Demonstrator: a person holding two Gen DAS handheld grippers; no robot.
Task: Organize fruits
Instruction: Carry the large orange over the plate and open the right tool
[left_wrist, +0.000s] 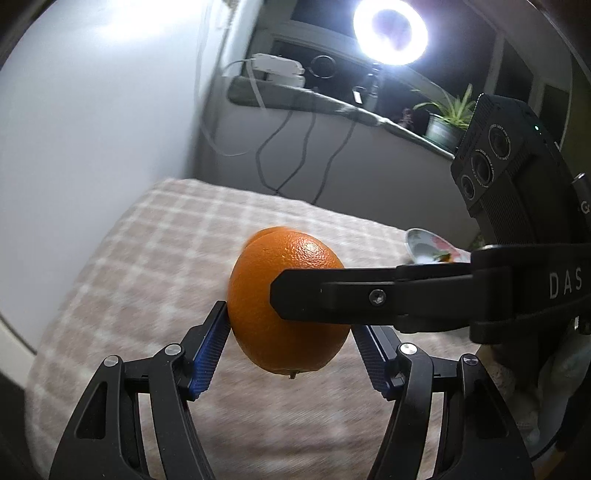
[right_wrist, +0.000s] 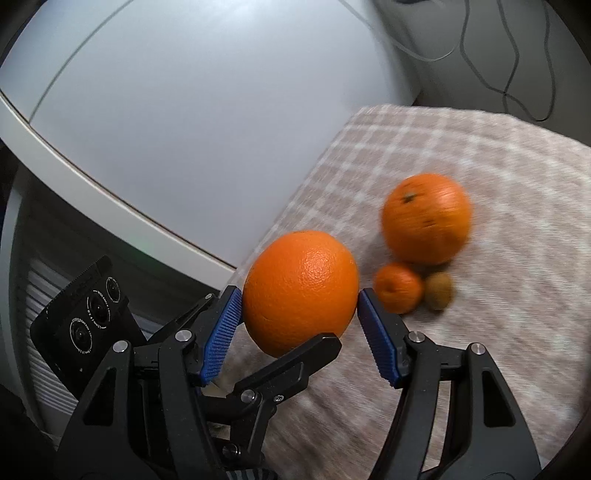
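Large, round, pebble-skinned orange (right_wrist: 301, 288) up in the air, clear of the beige checked cloth (right_wrist: 480, 332) over the worktop, caught between two sets of jaws at once

Right gripper (right_wrist: 298, 297) opened about as wide as the fruit, with both blue ribbed pads (right_wrist: 221, 328) pressed to opposite flanks, so judged to be gripping it

Left gripper (left_wrist: 290, 321) spread to a similar width around the same fruit from another angle; one pad against the peel, the other partly hidden behind a black finger of the right gripper, so impossible to tell whether squeezing or merely bracketing

Probably a hand-over from one gripper to the other

Further out on the cloth, a loose cluster: a second big orange (right_wrist: 426, 218), a small mandarin (right_wrist: 398, 288) and a brownish kiwi-like fruit (right_wrist: 439, 290), close together, blurred

Beyond that, a patterned shallow dish (left_wrist: 424, 247) at the far edge of the cloth, contents hard to make out

Judged early to midway: one fruit in transit, three others grouped on the cloth, nothing plainly sorted into a container yet
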